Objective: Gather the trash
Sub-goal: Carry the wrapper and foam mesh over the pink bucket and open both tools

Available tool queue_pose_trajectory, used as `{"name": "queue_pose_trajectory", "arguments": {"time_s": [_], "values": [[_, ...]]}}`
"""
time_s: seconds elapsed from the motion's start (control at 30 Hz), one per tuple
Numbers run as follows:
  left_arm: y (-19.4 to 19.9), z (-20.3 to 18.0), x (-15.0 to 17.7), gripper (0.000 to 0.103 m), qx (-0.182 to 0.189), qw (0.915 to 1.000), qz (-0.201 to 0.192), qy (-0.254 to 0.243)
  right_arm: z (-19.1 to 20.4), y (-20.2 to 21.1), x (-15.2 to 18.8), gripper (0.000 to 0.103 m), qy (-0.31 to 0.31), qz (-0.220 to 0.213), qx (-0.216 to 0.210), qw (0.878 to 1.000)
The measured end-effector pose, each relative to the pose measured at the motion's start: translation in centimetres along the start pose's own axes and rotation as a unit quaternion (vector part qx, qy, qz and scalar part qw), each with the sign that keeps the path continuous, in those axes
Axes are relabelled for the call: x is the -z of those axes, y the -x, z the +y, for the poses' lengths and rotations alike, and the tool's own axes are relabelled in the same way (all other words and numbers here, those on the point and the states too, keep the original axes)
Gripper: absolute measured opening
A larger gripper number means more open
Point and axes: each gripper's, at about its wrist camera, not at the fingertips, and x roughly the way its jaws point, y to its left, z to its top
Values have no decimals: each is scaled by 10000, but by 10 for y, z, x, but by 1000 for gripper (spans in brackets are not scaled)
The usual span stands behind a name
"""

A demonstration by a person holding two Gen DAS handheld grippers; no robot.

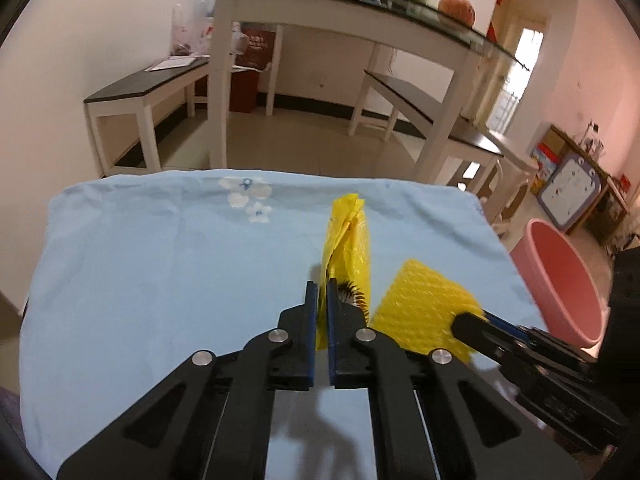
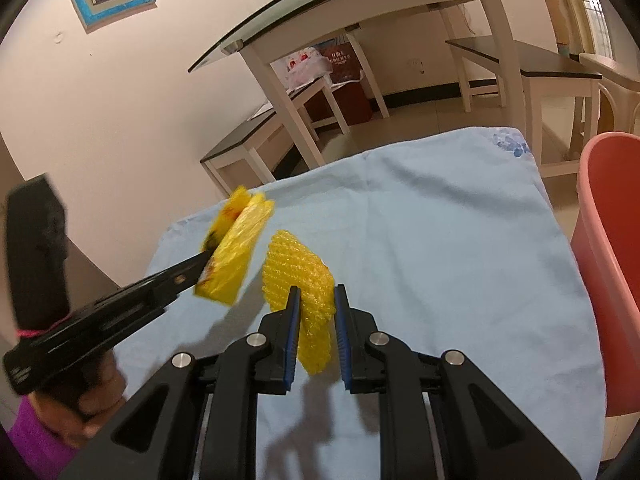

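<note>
A yellow plastic wrapper point(image 1: 349, 240) with dark print is pinched between the blue-padded fingers of the left hand-held gripper point(image 1: 321, 292) and stands up from them, raised above the tabletop point(image 1: 160, 272), which is covered by a light blue cloth with a small white flower print near its far edge. Just to its right, a piece of yellow bubble-textured foam point(image 2: 298, 276) sits between the fingers of the right hand-held gripper point(image 2: 318, 296); the jaws stand slightly apart around it, with the foam pressed against the left pad, and the left wrist view shows the gripper tips clamped on the foam's edge, so it is gripping the foam. The two yellow pieces are near each other but apart. A pink plastic basin point(image 1: 560, 280) stands just beyond the right edge of the tabletop. Further back are a glass-topped white table point(image 1: 360, 12) and dark-topped white benches point(image 1: 140, 92) on a tiled floor.
</note>
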Motion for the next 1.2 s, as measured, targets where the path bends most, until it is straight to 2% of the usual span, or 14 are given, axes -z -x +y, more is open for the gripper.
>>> {"name": "queue_pose_trajectory", "arguments": {"time_s": [0.23,0.37,0.5,0.87,1.2], "values": [[48,-15,19,4,36,9995,-192,243,6,37,1,16,87,-372,10,9993],[67,-36,28,4,185,9991,-301,227,5,68,5,16,195,-565,176,9981],[76,-64,37,4,456,9982,-342,175,-5,106,8,16,276,-787,533,9951],[80,-139,44,4,1080,9932,-371,-231,-60,185,12,16,30,-1320,1527,9794],[63,-196,42,4,1428,9878,-255,-561,-109,216,14,16,-284,-1410,1980,9696]]}}
